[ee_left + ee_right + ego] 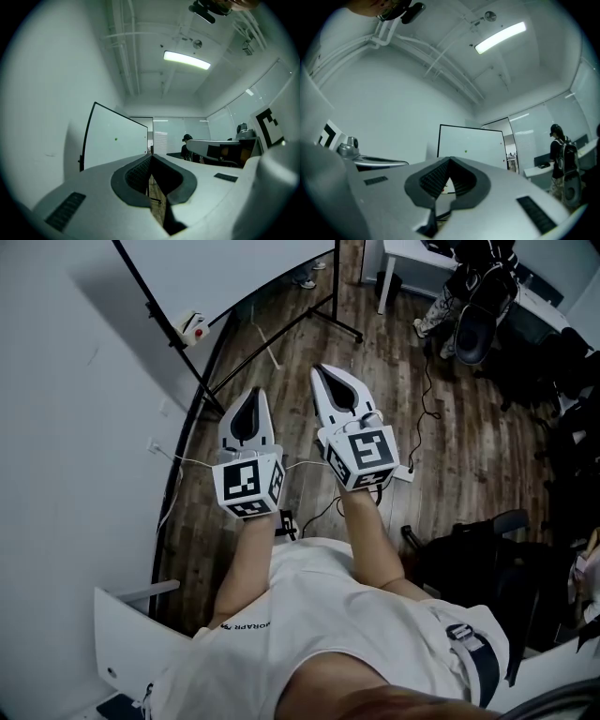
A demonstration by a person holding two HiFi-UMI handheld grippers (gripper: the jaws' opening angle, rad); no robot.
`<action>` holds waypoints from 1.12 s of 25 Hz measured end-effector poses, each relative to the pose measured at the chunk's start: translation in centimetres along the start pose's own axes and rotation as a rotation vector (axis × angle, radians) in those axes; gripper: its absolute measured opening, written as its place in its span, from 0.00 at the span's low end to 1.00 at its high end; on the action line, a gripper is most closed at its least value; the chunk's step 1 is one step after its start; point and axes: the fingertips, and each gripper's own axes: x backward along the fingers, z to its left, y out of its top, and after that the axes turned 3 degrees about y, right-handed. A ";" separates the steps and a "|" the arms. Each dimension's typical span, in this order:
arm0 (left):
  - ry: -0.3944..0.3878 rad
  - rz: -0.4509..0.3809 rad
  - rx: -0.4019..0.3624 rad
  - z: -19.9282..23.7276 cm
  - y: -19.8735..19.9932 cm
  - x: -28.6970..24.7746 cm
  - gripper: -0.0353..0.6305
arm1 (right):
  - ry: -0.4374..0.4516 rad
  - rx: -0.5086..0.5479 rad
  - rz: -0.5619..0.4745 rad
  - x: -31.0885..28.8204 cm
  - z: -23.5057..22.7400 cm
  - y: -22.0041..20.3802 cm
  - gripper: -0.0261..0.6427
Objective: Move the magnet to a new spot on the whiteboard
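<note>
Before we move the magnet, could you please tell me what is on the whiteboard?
A small green magnet sits near the middle of the whiteboard. The right claw covers its lower edge, so anything there cannot be seen.

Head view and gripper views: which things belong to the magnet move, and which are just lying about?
Job: whiteboard; small green magnet on it; left gripper and right gripper, both shut and empty.
Lying about: office chair; white desk; floor cable.

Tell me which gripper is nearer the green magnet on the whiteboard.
Left, likely. The left gripper faces the whiteboard with the magnet ahead-left; the right gripper sits beside it, farther off. Neither touches.
</note>
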 end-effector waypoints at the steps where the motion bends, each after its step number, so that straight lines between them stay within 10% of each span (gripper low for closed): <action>1: 0.001 0.000 -0.001 -0.1 -0.1 -0.2 0.06 | 0.001 0.000 0.000 -0.1 -0.1 -0.2 0.04; 28: -0.001 0.003 0.040 7.0 -4.0 -28.5 0.06 | -0.001 -0.039 0.037 -23.9 -15.3 -6.5 0.04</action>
